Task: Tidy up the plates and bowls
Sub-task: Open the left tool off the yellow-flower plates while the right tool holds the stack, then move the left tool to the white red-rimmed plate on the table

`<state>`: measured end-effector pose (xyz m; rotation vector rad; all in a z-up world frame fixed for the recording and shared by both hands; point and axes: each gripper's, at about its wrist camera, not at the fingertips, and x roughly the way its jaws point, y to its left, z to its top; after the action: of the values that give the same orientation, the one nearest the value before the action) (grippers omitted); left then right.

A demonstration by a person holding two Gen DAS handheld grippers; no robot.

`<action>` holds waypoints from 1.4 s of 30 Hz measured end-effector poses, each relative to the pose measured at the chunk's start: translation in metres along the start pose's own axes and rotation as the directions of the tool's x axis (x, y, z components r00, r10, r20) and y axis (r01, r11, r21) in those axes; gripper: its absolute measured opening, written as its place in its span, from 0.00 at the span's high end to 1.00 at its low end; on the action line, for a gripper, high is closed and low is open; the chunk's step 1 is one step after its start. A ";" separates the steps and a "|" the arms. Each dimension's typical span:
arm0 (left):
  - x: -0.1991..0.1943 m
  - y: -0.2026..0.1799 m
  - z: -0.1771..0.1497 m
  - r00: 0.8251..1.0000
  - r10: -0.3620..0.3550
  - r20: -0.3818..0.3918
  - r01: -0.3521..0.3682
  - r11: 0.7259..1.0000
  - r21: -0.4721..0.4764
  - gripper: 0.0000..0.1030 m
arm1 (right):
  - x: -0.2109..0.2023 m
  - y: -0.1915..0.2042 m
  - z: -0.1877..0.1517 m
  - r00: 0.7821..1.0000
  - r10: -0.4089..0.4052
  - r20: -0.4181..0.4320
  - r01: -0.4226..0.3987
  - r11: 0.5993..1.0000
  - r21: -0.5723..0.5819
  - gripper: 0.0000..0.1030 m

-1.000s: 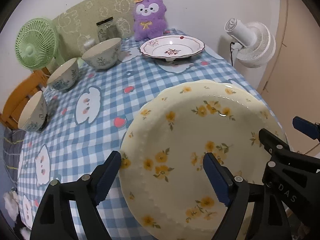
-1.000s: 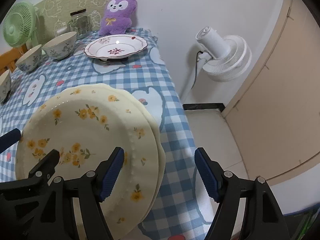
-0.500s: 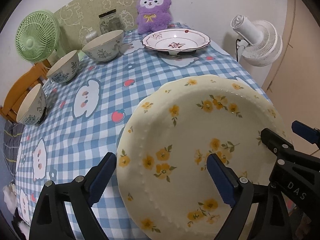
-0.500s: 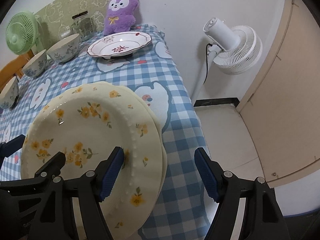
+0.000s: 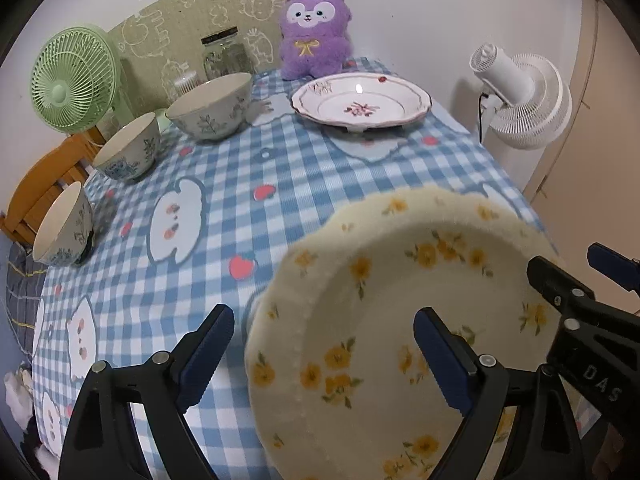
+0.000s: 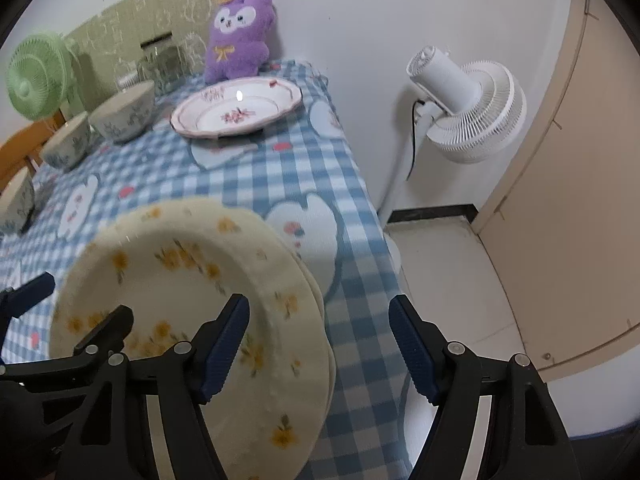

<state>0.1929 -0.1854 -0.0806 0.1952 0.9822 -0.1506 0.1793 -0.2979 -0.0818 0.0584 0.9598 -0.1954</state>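
1. Count: three bowls (image 5: 210, 106) along the far-left side; one red-flowered plate (image 5: 361, 102) at the far end; two stacked yellow-flowered plates (image 6: 192, 312) at the near right corner.
2. Round stack, no long axis; looks tilted, near rim hidden.
3. Left gripper (image 5: 324, 356) and right gripper (image 6: 318, 344): jaws spread wide, each straddling the stack's rim, gripping nothing.
4. Blue checked tablecloth (image 5: 248, 168); purple plush (image 5: 314, 32), green fan (image 5: 74, 80), white fan (image 6: 468, 110) beside the table.

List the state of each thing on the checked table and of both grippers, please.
Cream yellow-flowered plates: two stacked, empty.
White red-rimmed plate: flat, empty.
Three floral ceramic bowls: upright.
Glass jar: lidded.
Purple plush toy: upright.
Left gripper: open.
Right gripper: open.
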 end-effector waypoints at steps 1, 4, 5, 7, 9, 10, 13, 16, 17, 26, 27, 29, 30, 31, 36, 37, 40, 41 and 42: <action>0.000 0.001 0.003 1.000 -0.005 -0.001 0.005 1.000 0.000 0.10 | -0.002 0.000 0.004 1.000 0.014 0.006 -0.014 1.000 0.004 0.26; -0.001 0.003 0.013 1.000 -0.018 0.012 0.018 1.000 0.011 0.10 | -0.005 0.004 0.016 0.999 0.040 0.019 -0.040 0.999 -0.007 0.26; -0.002 0.004 0.018 1.000 -0.013 0.023 0.013 1.000 0.012 0.10 | -0.006 0.006 0.019 0.999 0.042 0.025 -0.041 0.999 -0.017 0.26; -0.002 0.006 0.023 0.999 -0.021 0.034 0.020 1.000 0.012 0.10 | -0.008 0.009 0.027 0.998 0.049 0.038 -0.048 0.999 -0.025 0.26; -0.003 0.008 0.031 0.999 -0.030 0.042 0.030 1.000 0.007 0.10 | -0.009 0.010 0.034 0.997 0.057 0.047 -0.056 0.998 -0.022 0.26; -0.003 0.009 0.034 0.998 -0.034 0.046 0.034 0.999 0.005 0.10 | -0.010 0.011 0.038 0.997 0.060 0.052 -0.059 0.998 -0.019 0.26; -0.005 0.009 0.044 0.997 -0.043 0.062 0.042 0.999 0.010 0.10 | -0.010 0.011 0.048 0.996 0.066 0.067 -0.065 0.998 -0.009 0.26; -0.008 0.007 0.055 0.995 -0.050 0.086 0.049 0.999 0.020 0.10 | -0.011 0.012 0.058 0.994 0.079 0.077 -0.079 0.997 -0.002 0.26; -0.008 0.007 0.058 0.994 -0.053 0.094 0.051 0.998 0.024 0.10 | -0.011 0.012 0.061 0.994 0.081 0.080 -0.081 0.997 -0.003 0.26; -0.007 0.012 0.089 0.991 -0.058 0.123 0.059 0.998 -0.003 0.12 | -0.009 0.013 0.093 0.992 0.083 0.093 -0.085 0.996 0.016 0.26; -0.007 0.012 0.092 0.990 -0.052 0.132 0.053 0.999 -0.005 0.12 | -0.009 0.014 0.096 0.992 0.084 0.095 -0.086 0.996 0.015 0.26; -0.004 0.014 0.098 0.990 -0.056 0.131 0.058 0.998 -0.015 0.16 | -0.007 0.015 0.104 0.991 0.092 0.099 -0.094 0.995 0.013 0.26; -0.002 0.016 0.102 0.991 -0.060 0.124 0.063 0.998 -0.021 0.19 | -0.005 0.016 0.107 0.991 0.097 0.096 -0.099 0.995 0.011 0.26; 0.000 0.017 0.105 0.991 -0.059 0.120 0.062 0.998 -0.026 0.20 | -0.002 0.018 0.111 0.990 0.105 0.092 -0.107 0.994 0.012 0.26; 0.010 0.020 0.120 0.989 -0.096 0.116 0.098 0.995 -0.015 0.21 | 0.004 0.023 0.124 0.985 0.139 0.103 -0.141 0.990 0.009 0.26; 0.013 0.022 0.123 0.989 -0.101 0.105 0.103 0.994 -0.018 0.21 | 0.006 0.025 0.128 0.985 0.136 0.105 -0.137 0.991 0.000 0.26; 0.022 0.024 0.132 0.990 -0.120 0.079 0.122 0.992 -0.030 0.22 | 0.012 0.027 0.139 0.986 0.128 0.110 -0.128 0.992 -0.003 0.26; 0.023 0.024 0.134 0.990 -0.119 0.078 0.121 0.992 -0.029 0.23 | 0.014 0.027 0.141 0.986 0.127 0.109 -0.127 0.992 -0.001 0.26; 0.025 0.024 0.138 0.990 -0.113 0.079 0.115 0.993 -0.024 0.23 | 0.016 0.027 0.144 0.986 0.127 0.109 -0.128 0.992 0.001 0.26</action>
<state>0.3235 -0.1951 -0.0243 0.1060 0.9180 -0.2473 0.3095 -0.2936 -0.0137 0.1155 0.8432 -0.0834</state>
